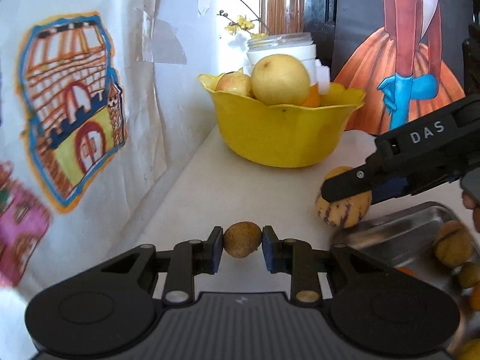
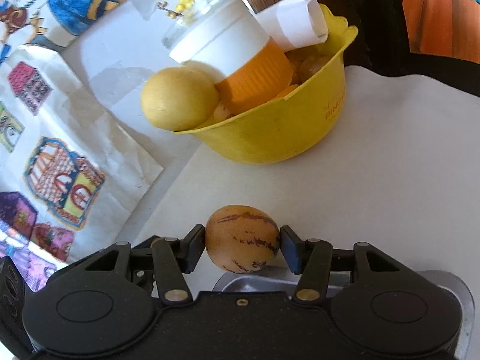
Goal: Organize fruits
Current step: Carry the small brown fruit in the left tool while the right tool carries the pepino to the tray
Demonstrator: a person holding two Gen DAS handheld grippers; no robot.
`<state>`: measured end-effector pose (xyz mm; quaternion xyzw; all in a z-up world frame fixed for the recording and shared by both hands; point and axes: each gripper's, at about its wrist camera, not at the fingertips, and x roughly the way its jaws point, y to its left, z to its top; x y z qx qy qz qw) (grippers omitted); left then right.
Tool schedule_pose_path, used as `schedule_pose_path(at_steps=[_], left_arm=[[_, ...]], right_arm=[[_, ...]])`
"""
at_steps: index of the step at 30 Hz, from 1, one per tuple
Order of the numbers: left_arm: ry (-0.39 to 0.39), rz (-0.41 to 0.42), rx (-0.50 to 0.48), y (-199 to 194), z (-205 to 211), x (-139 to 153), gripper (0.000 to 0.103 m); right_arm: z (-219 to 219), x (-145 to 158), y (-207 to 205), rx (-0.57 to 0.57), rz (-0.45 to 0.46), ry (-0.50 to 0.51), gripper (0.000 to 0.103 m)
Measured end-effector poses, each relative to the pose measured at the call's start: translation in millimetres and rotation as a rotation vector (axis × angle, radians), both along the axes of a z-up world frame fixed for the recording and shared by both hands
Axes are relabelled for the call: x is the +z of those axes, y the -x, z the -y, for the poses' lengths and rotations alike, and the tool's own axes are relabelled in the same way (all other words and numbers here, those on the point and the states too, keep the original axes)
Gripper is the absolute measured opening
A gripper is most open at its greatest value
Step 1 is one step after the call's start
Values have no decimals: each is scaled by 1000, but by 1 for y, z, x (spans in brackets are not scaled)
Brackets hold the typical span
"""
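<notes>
Nearest the left wrist camera, the left gripper (image 1: 242,241) is clenched on a small brown fruit (image 1: 241,239), its blue-padded fingers (image 1: 216,247) pressing both sides and holding it above the white tabletop (image 1: 246,192). In the right wrist view the right gripper (image 2: 243,246) likewise grasps a striped yellow fruit (image 2: 242,238) marked with purple-brown streaks, pinched between its two fingers (image 2: 193,247) above the near edge of a metal tray (image 2: 453,294). From the left camera the same striped fruit (image 1: 343,207) sits in the right gripper (image 1: 345,190) just beside the tray's (image 1: 399,234) far corner, and the tray holds several more small brownish fruits (image 1: 453,247) at the right edge of that view. Farther back on the table stands a yellow bowl (image 1: 279,135) with a wavy rim, well apart from both grippers. A large pale yellow fruit (image 1: 280,79) is heaped in it next to a reddish-yellow apple (image 1: 234,82), and a white-and-orange container (image 2: 237,60) leans in the bowl (image 2: 285,126) with a roll of white paper (image 2: 300,19) behind it. Children's drawings (image 1: 72,105) cover the wall to the left, and a painting of a figure in an orange dress (image 1: 402,60) stands behind the bowl on the right.
</notes>
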<state>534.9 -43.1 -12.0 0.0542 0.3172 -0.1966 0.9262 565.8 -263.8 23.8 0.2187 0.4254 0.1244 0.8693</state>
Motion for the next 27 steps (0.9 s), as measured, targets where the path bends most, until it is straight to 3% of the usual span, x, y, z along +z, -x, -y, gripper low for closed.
schedule_pose_path(at_steps=[13,27], left_arm=[[99,-4,5,79,7,29,30],[154,-25,0,148,30,25,30]], right_arm=[[23,34,62,58,53,19,56],[43,24,131,112,39,10,56]])
